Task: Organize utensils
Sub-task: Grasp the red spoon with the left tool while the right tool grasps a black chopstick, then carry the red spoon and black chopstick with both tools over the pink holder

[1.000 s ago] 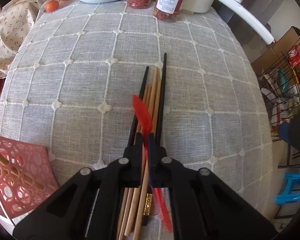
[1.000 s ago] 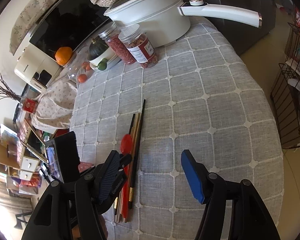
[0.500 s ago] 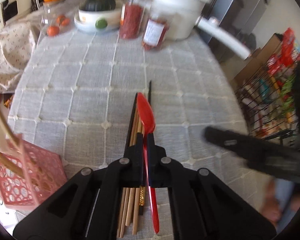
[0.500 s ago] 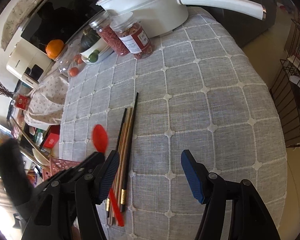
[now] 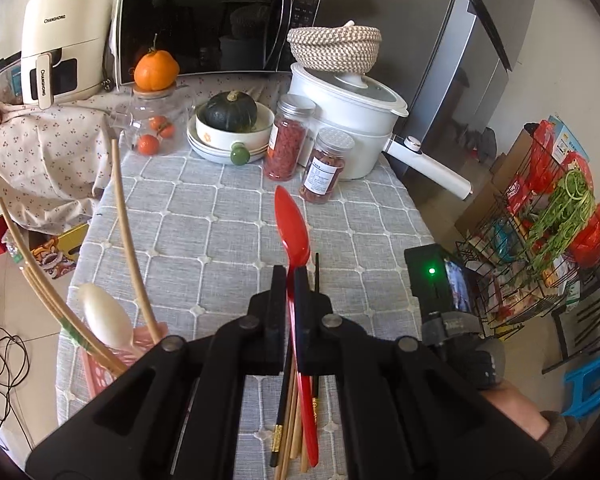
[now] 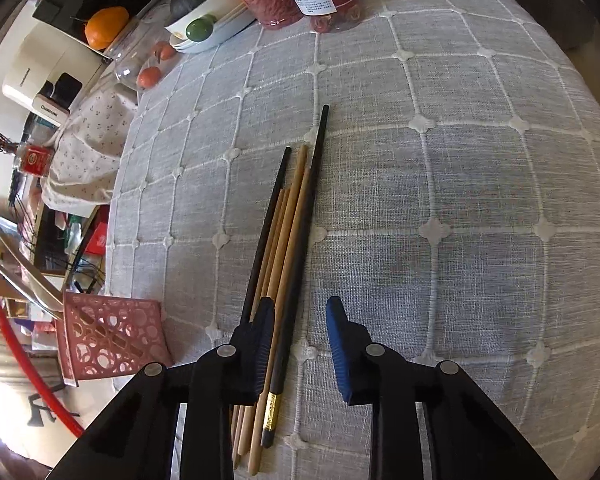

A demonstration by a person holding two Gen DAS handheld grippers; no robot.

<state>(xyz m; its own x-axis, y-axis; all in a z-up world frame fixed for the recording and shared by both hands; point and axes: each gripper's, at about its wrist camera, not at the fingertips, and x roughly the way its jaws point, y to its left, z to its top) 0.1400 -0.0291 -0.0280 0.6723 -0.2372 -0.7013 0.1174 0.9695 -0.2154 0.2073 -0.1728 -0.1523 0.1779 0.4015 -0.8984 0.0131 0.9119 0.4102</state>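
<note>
My left gripper (image 5: 287, 276) is shut on a red plastic spoon (image 5: 292, 222) and holds it above the table, bowl pointing forward. Below it lies a bundle of black and wooden chopsticks (image 5: 296, 412). A pink perforated utensil basket (image 5: 100, 364) at the lower left holds a white spoon (image 5: 106, 316) and wooden chopsticks (image 5: 128, 236). In the right wrist view my right gripper (image 6: 300, 312) is open, low over the chopstick bundle (image 6: 290, 224), with a black chopstick between its fingers. The pink basket (image 6: 112, 336) stands to its left.
A grey checked tablecloth (image 5: 220, 216) covers the table. At the back stand two jars of red contents (image 5: 324, 168), a white pot with a long handle (image 5: 352, 120), a bowl with a green squash (image 5: 230, 120) and a glass jar of tomatoes (image 5: 152, 128). A wire rack (image 5: 540, 240) stands right.
My left gripper has lifted the red spoon well above the table and tilted up towards the room. My right gripper has come down and forward over the chopstick bundle and narrowed its opening.
</note>
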